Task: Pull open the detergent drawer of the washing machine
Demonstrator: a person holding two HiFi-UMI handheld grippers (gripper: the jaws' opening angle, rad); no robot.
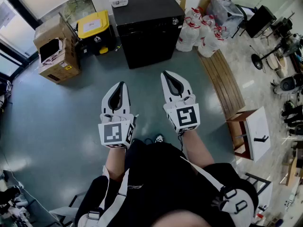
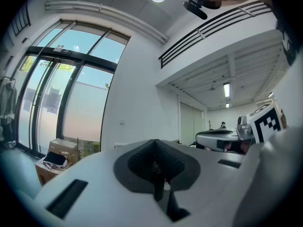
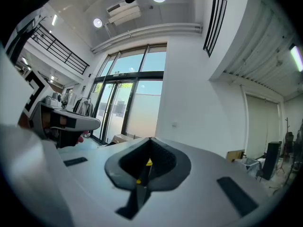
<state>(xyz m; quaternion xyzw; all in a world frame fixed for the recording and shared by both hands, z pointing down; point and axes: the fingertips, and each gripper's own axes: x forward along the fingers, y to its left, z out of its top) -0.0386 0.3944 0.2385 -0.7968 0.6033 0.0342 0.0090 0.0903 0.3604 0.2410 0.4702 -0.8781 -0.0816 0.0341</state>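
A black box-shaped machine (image 1: pixel 147 25) stands on the floor ahead of me, a good way beyond both grippers; no drawer shows on it from here. My left gripper (image 1: pixel 121 85) and right gripper (image 1: pixel 166 74) are held level side by side above the grey-green floor, pointing at the machine. Both are shut with nothing between the jaws. In the left gripper view the shut jaws (image 2: pixel 155 148) face a white wall and tall windows. The right gripper view shows its shut jaws (image 3: pixel 149 144) the same way, empty.
Cardboard boxes (image 1: pixel 56 48) and a yellow-lidded bin (image 1: pixel 94 28) stand left of the machine. White bags (image 1: pixel 199 32) lie to its right. A wooden bench (image 1: pixel 223 82) and a small red-and-white table (image 1: pixel 251 134) line the right side. A small white item (image 1: pixel 119 0) rests on the machine.
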